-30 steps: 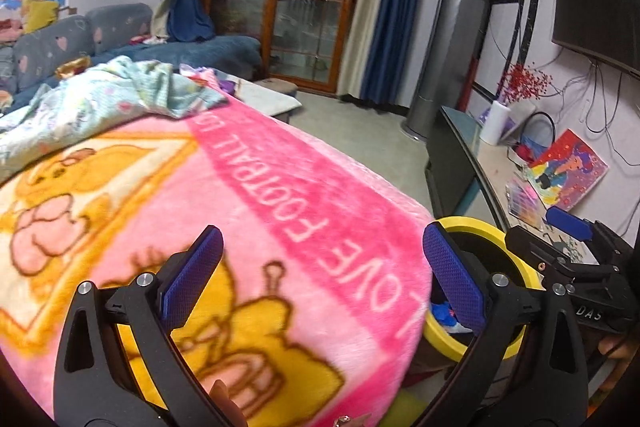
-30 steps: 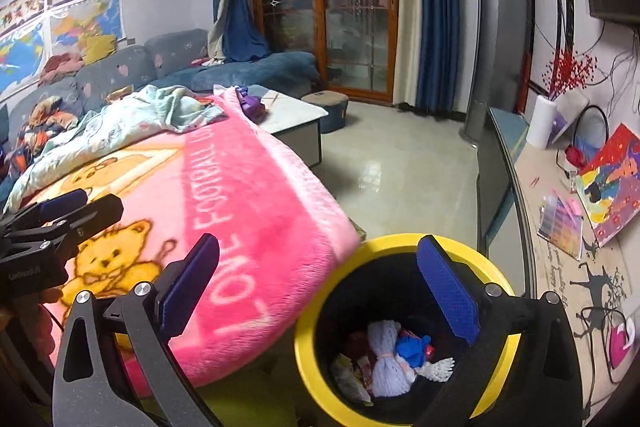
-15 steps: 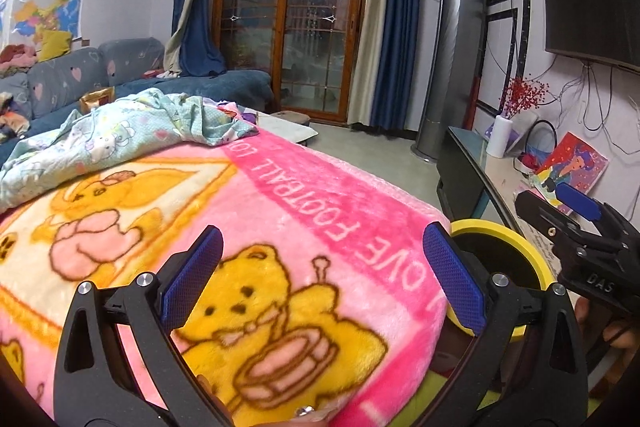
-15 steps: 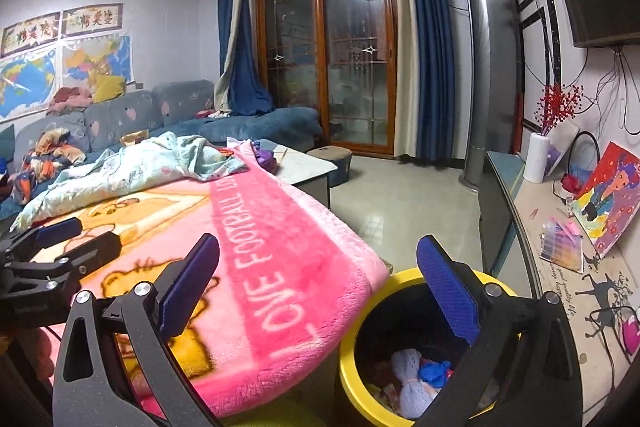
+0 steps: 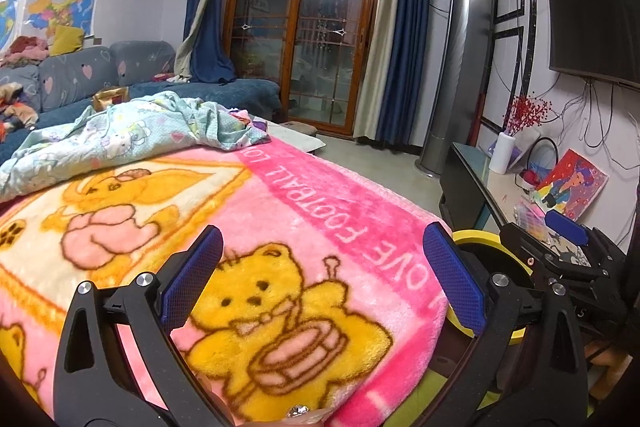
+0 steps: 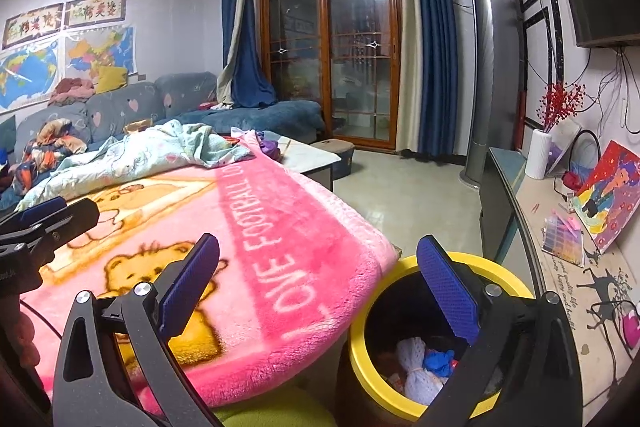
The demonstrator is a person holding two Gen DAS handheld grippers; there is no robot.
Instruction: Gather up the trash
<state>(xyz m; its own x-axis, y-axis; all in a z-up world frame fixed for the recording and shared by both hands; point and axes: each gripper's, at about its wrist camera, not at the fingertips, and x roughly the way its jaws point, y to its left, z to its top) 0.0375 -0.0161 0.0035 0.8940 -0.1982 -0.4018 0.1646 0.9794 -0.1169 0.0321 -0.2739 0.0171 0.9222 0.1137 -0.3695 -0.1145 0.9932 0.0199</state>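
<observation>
1. My left gripper [image 5: 320, 283] sits with its blue pads spread wide and nothing between them, hovering over the pink bear-print blanket [image 5: 280, 227]
2. My right gripper [image 6: 318, 283] is likewise spread apart and empty, its right finger over the mouth of the yellow-rimmed trash bin [image 6: 362, 367]
3. The bin stands just beside the blanket's edge, between it and the TV console [image 6: 560, 267]
4. Inside the bin I see collected trash: a white mesh bundle [image 6: 416, 367] touching a blue scrap [image 6: 438, 363]
5. A pale green quilt [image 6: 140, 155] lies crumpled at the blanket's far end, near the sofa [image 6: 120, 107]
</observation>
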